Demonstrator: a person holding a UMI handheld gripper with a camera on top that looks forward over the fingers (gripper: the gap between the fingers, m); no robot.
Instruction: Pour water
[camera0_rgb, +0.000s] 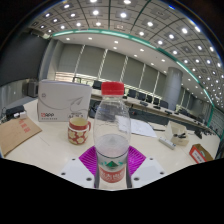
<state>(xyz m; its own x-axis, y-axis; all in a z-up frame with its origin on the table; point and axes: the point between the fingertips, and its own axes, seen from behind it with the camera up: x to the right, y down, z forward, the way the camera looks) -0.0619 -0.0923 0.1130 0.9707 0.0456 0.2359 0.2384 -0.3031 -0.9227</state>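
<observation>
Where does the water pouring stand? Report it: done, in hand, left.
Done: the gripper has closed on the water bottle, both pink pads pressing its lower body.
In hand: the bottle is upright, red cap still on, with the cup beyond the fingers on the table.
Left: uncapping, carrying the bottle over to the cup and tipping it. No water is seen flowing yet.
</observation>
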